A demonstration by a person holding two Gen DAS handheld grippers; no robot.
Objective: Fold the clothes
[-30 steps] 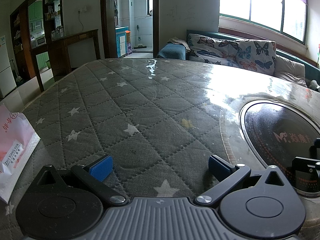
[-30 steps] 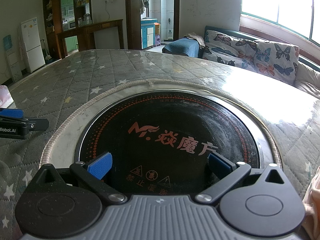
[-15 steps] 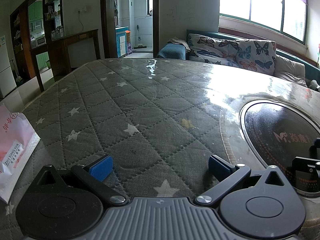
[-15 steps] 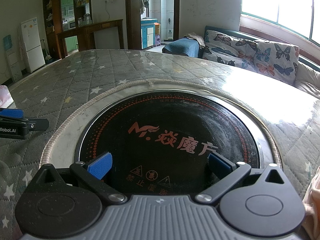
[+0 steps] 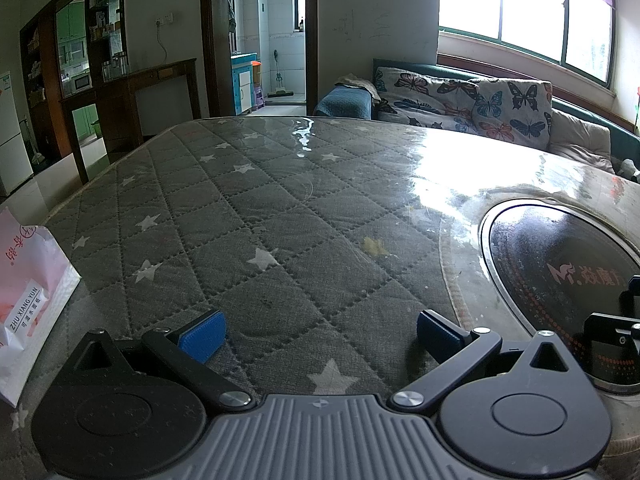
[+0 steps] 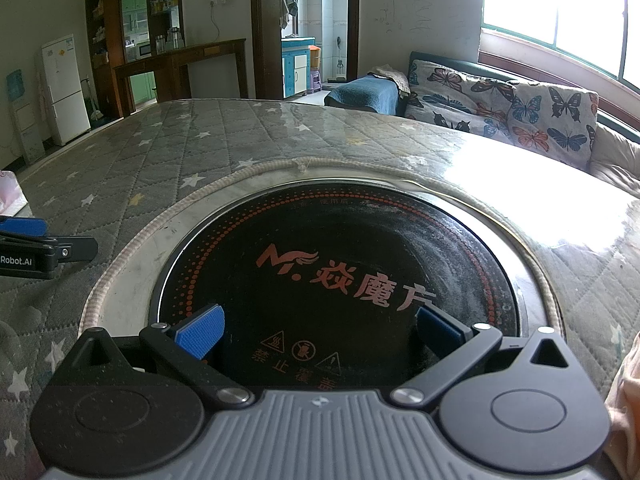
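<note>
My left gripper (image 5: 320, 334) rests low over a grey quilted table cover with white stars (image 5: 248, 216), open, with nothing between its blue pads. My right gripper (image 6: 320, 330) is also open and empty, sitting over a round black cooktop (image 6: 344, 264) set into the table. A bit of peach-coloured cloth (image 6: 626, 408) shows at the right edge of the right wrist view, mostly cut off. The right gripper's side (image 5: 612, 332) appears at the right edge of the left wrist view, and the left gripper's finger (image 6: 36, 248) at the left edge of the right wrist view.
A white and pink paper bag (image 5: 28, 300) lies on the table at the left. The black cooktop (image 5: 560, 276) sits right of the left gripper. Beyond the table stand a butterfly-print sofa (image 5: 472, 100), a dark wooden counter (image 5: 132, 96) and a white fridge (image 6: 64, 88).
</note>
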